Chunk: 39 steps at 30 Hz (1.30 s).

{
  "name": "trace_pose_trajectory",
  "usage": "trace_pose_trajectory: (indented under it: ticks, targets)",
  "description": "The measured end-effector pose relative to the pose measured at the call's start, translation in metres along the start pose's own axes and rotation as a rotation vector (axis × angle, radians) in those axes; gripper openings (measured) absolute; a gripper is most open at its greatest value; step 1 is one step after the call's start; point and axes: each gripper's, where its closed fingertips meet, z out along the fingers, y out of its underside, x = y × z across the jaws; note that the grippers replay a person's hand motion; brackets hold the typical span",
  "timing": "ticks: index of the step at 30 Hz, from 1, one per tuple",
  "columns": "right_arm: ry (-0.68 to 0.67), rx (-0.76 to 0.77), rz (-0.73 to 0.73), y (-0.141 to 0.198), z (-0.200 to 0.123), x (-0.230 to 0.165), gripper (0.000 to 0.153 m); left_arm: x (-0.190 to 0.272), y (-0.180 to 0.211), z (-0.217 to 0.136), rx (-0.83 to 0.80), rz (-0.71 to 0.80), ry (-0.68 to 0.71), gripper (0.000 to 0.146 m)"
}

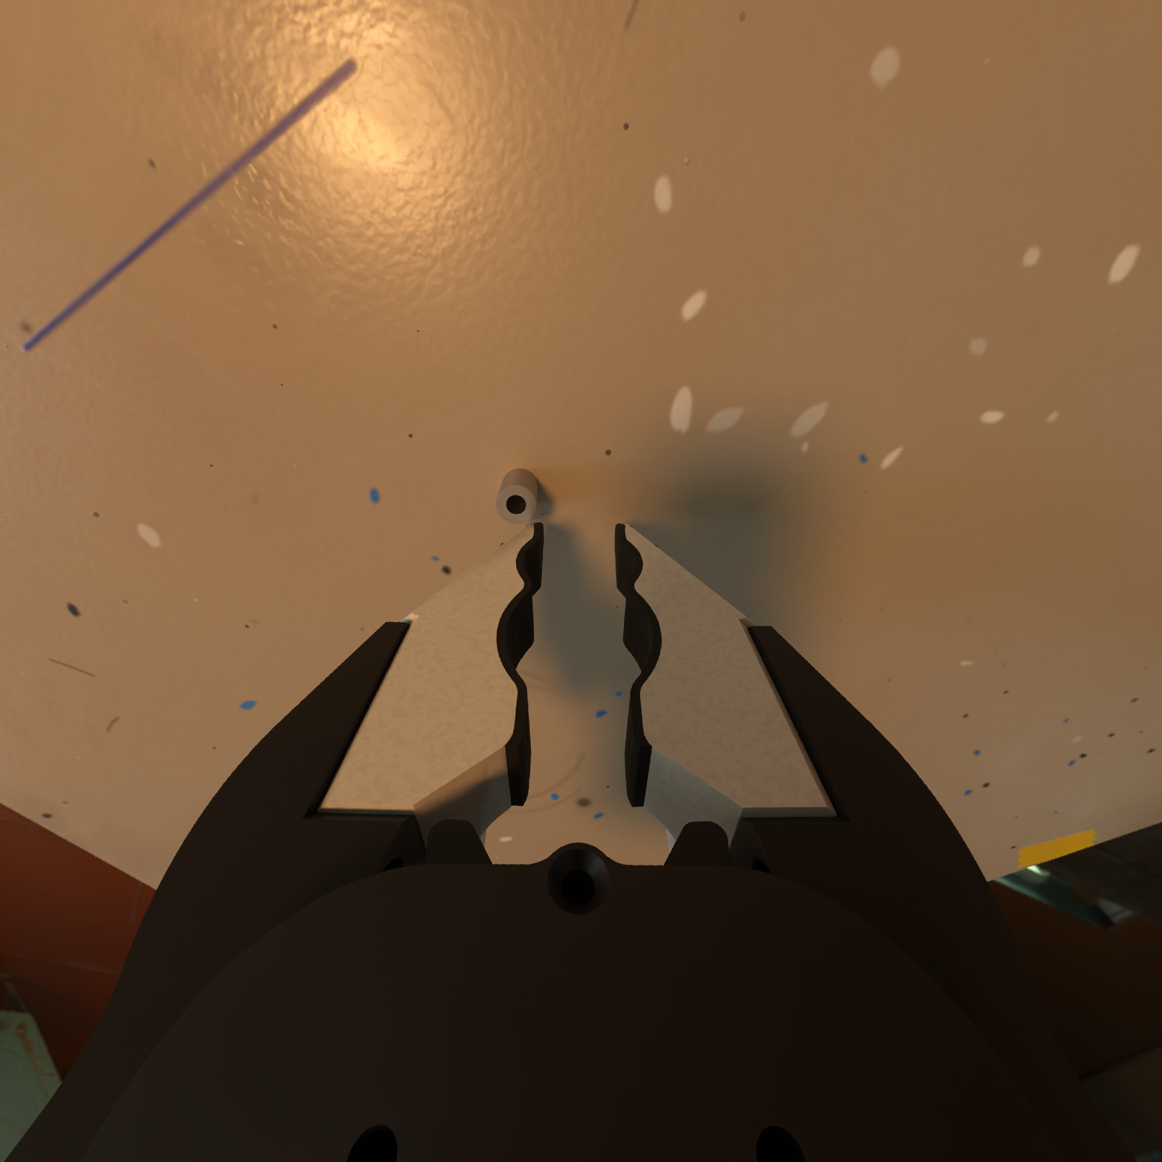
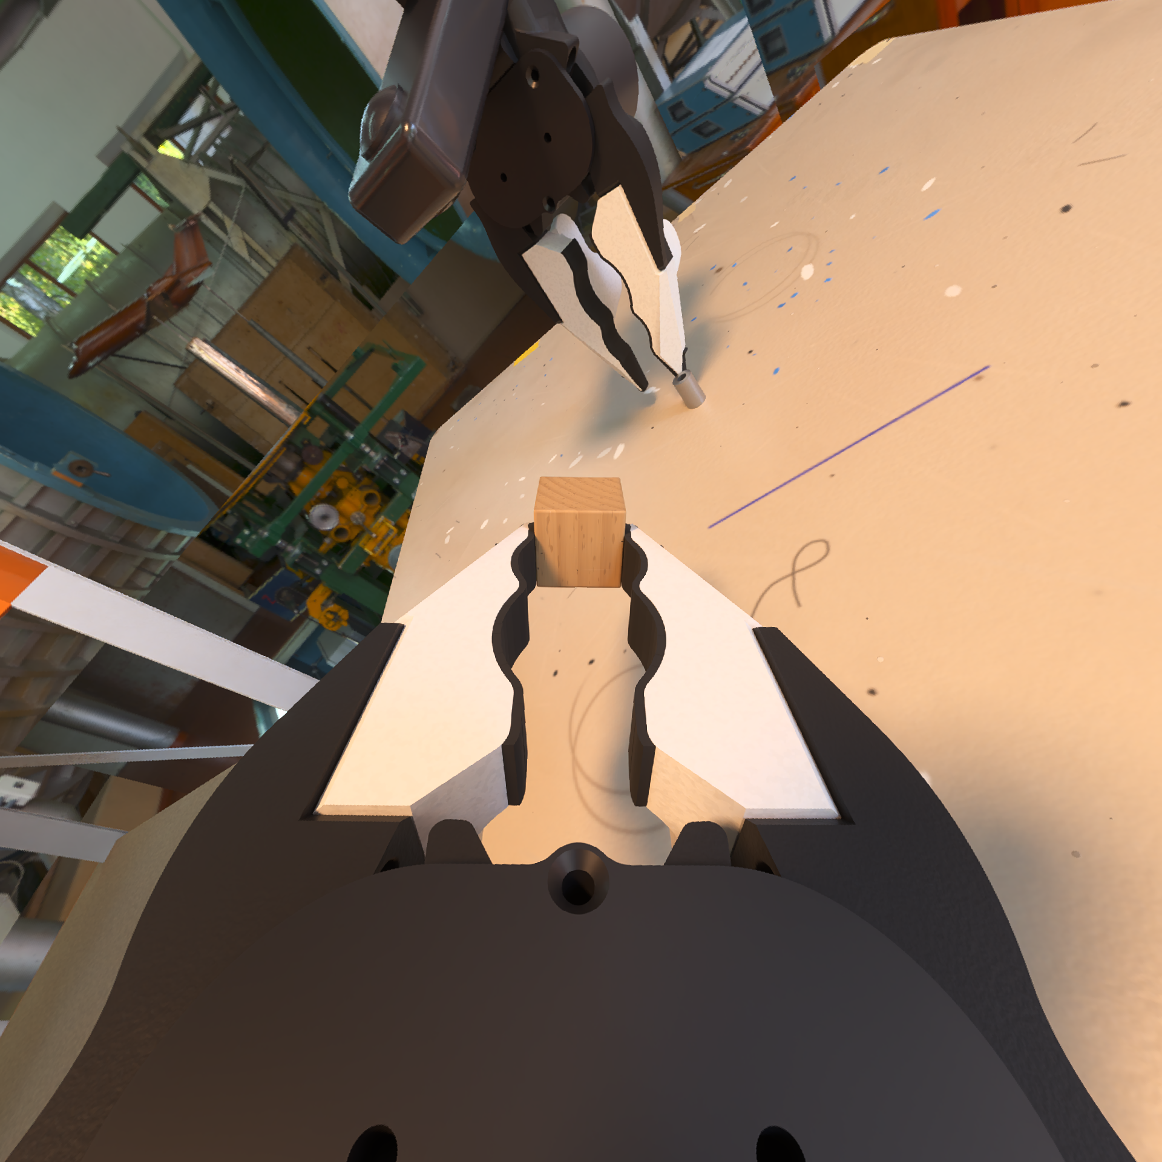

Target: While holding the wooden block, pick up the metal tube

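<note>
No legible writing: paint-flecked table [image 1: 440, 283]

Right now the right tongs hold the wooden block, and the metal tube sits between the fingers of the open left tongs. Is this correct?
Not quite. The right tongs do hold the wooden block, and the left tongs are open, but the metal tube lies on the table just beyond the left fingertip, outside the gap. The left wrist view shows it.
</note>
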Motion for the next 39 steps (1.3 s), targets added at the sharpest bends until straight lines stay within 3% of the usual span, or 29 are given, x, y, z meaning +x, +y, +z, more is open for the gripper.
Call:
trace_pose_trajectory:
  ticks: [8,12,18,22,28,33,35,37,39]
  targets:
    - [-0.003,-0.007,0.012,0.002,0.001,0.002,0.026,-0.005,-0.006,0.000,0.021,0.048,-0.005,0.015]
    - [-0.005,-0.006,0.011,0.002,0.001,0.001,0.026,-0.010,-0.007,0.002,0.022,0.070,-0.037,0.001]
    - [-0.007,-0.004,0.016,0.003,0.001,0.002,0.026,-0.011,-0.007,0.004,0.035,0.146,-0.131,0.000]
    - [-0.009,-0.005,0.018,0.003,0.001,0.002,0.026,-0.010,-0.006,0.005,0.027,0.169,-0.225,0.003]
    - [-0.011,-0.011,0.012,0.002,0.002,0.000,0.026,-0.006,-0.006,0.004,0.138,0.021,-0.107,0.008]
    - [-0.008,-0.002,0.013,0.001,-0.001,0.001,0.026,-0.014,-0.009,-0.009,0.148,0.002,-0.125,0.033]
    - [-0.009,-0.001,0.016,0.002,-0.001,0.002,0.026,-0.019,-0.004,-0.007,0.081,0.035,-0.123,0.039]
    - [-0.008,-0.003,0.015,0.002,-0.001,0.001,0.026,-0.019,-0.003,0.000,0.032,0.070,-0.080,0.037]
    - [-0.010,-0.004,0.011,0.002,0.000,0.001,0.026,-0.019,-0.003,0.007,0.015,0.092,-0.027,0.024]
